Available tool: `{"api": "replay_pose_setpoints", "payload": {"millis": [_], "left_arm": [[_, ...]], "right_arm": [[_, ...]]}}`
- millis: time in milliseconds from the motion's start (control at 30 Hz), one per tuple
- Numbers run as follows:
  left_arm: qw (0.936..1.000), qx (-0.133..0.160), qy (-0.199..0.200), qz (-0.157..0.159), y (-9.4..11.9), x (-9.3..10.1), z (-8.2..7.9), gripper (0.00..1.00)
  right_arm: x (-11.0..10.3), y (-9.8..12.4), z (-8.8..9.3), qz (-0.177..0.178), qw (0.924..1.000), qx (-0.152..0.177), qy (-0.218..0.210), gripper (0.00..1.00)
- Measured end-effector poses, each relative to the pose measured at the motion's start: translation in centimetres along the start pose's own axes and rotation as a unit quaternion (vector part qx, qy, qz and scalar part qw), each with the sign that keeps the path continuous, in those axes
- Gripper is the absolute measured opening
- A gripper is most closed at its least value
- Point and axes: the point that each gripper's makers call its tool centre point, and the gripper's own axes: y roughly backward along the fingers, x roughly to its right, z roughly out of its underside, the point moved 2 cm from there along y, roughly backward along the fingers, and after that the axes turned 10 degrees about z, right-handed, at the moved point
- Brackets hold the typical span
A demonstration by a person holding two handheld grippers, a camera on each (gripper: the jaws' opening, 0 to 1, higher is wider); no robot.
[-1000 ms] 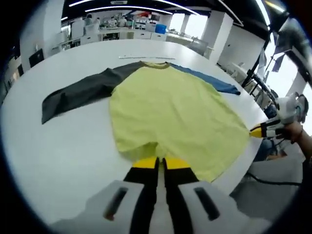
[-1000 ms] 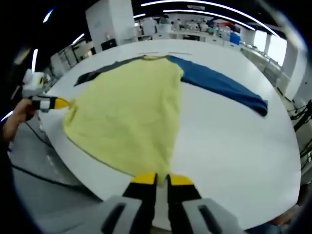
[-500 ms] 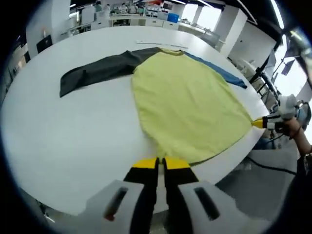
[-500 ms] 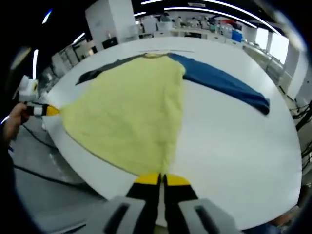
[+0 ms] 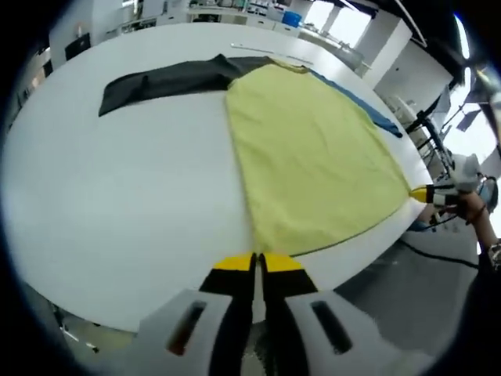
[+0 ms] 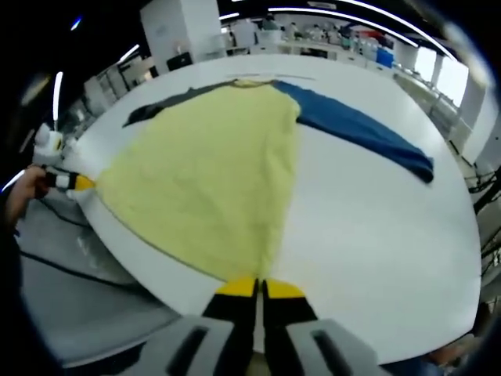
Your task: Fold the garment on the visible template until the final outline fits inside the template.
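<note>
A shirt with a yellow body, a dark grey sleeve and a blue sleeve lies flat on the white table. My left gripper is shut on one corner of the hem at the near table edge. My right gripper is shut on the other hem corner. Each gripper also appears in the other's view: the right gripper and the left gripper, both yellow-tipped. The hem is stretched taut between them.
A thin pale strip lies on the table beyond the collar. Dark floor and cables lie below the near table edge. Benches and shelves stand far behind. A person's hand holds the right gripper.
Both grippers have drawn the hem back toward the near table edge and apart. The yellow body now lies flatter and longer, and the hem is straight.
</note>
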Motion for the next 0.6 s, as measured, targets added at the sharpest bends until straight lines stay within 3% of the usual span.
{"api": "replay_pose_setpoints", "payload": {"millis": [300, 367, 500, 600], "left_arm": [[0.9998, -0.006, 0.006, -0.020, 0.1, -0.2, 0.4, 0.00], [0.9992, -0.010, 0.007, -0.038, 0.3, -0.7, 0.5, 0.00], [0.9994, 0.012, -0.007, -0.032, 0.6, -0.7, -0.2, 0.02], [0.9986, 0.044, -0.015, -0.023, 0.8, -0.4, -1.5, 0.13]], "right_arm": [[0.3, 0.2, 0.2, 0.002, 1.0000, -0.003, -0.004, 0.01], [0.6, 0.3, 0.2, 0.005, 0.9999, -0.003, -0.011, 0.04], [1.3, 0.7, -0.1, 0.008, 0.9997, 0.003, -0.022, 0.16], [2.0, 1.1, -1.1, 0.014, 0.9996, 0.023, -0.007, 0.21]]}}
